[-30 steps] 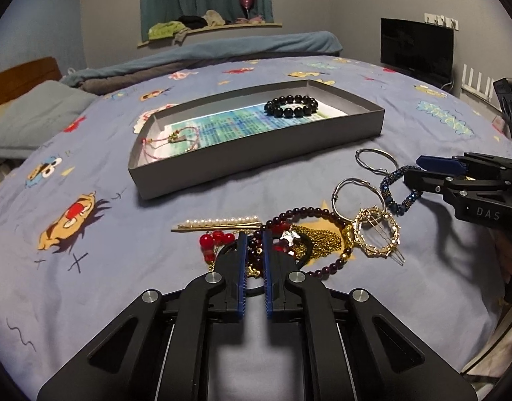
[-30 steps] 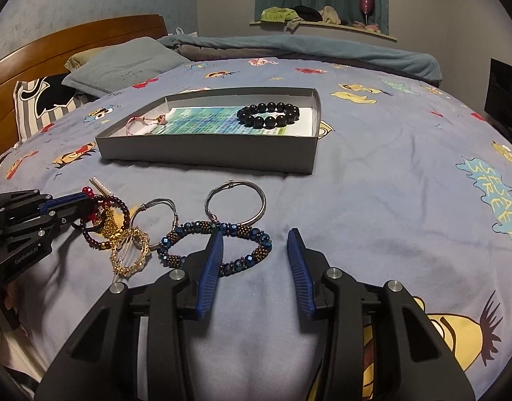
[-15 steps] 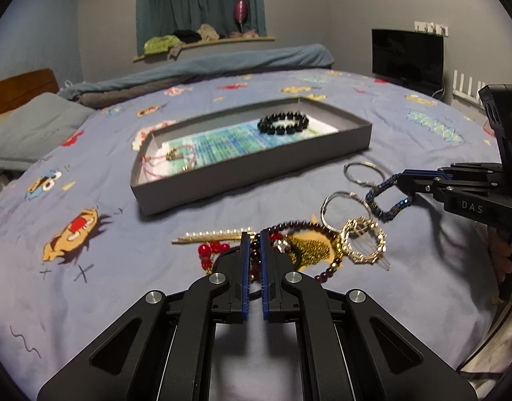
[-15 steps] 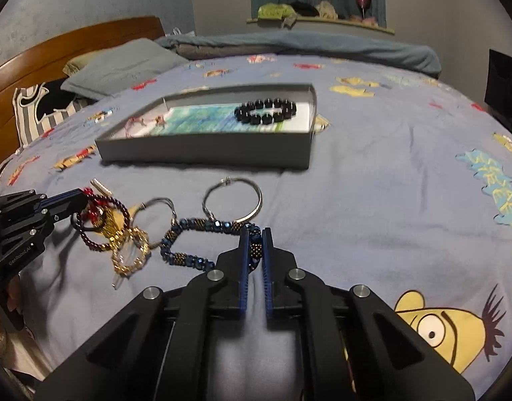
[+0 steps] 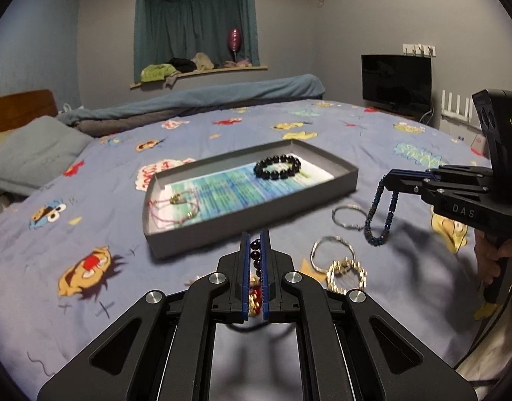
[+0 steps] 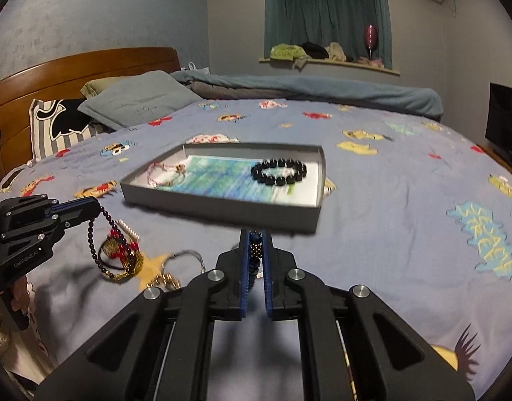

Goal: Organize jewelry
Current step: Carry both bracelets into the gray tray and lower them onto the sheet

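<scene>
Both grippers have risen off the bedspread since a second ago, each carrying a bracelet clear of the pile.

Clamped between the left gripper's [image 5: 255, 244] fingers, the dark red bead bracelet [image 6: 97, 234] dangles above the gold and red tangle [image 6: 120, 260]. Pinching the blue bead bracelet [image 5: 379, 214], the right gripper [image 6: 256, 244] hangs it over the silver hoops [image 5: 333, 250]. Just ahead of both lies the grey tray [image 5: 256, 224], its near wall facing them, holding the black bead bracelet [image 5: 277, 171] and pink cord bracelet [image 5: 175, 207]; open bedspread [image 6: 389, 234] surrounds it.

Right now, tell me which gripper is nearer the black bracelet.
Right. The right gripper hovers before the tray end holding the black bracelet; the left gripper is off the opposite end.
</scene>
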Motion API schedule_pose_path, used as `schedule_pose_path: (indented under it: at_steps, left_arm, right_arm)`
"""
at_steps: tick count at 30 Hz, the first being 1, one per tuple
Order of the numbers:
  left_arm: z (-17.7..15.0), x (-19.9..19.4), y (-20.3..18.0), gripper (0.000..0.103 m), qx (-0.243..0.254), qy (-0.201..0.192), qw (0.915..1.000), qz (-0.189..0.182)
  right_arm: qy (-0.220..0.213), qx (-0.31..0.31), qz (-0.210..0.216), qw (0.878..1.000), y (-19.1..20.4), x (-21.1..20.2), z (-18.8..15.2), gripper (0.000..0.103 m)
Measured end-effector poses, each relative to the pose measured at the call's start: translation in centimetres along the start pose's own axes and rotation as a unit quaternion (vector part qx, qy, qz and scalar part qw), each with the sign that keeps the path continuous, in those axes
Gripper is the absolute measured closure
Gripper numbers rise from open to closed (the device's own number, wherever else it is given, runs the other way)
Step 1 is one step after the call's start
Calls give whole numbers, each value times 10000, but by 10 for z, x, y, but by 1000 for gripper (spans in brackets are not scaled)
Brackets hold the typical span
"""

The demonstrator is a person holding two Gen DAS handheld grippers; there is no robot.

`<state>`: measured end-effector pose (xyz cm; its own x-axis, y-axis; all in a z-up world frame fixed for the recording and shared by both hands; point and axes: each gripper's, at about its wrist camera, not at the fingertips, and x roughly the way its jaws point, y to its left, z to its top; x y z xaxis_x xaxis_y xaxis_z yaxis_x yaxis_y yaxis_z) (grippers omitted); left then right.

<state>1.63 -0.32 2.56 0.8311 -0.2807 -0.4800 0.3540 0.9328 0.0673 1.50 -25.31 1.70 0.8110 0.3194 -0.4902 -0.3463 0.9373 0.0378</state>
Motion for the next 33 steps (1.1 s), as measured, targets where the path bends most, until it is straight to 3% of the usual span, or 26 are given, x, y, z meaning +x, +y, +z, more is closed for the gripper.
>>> schedule_pose_path:
  at_steps: [7,15,25,33]
  left_arm:
    - [45,-3,22,97,34,-289,9993,252]
    - [83,36,57,97,-492,-339,9979,254]
    - [57,104,63,97,-698,338,9970,-9]
    - [34,114,84,97,-747,726,9942,264]
  right_arm:
    - [-214,-240,-105,9994,2,3,42,96]
    - [-429,151,-66,9989,-8,38,84,96]
    - [206,288,-4,9994,-20,107,68,96]
    - [675,523,-121,9963,-40,121,49,96]
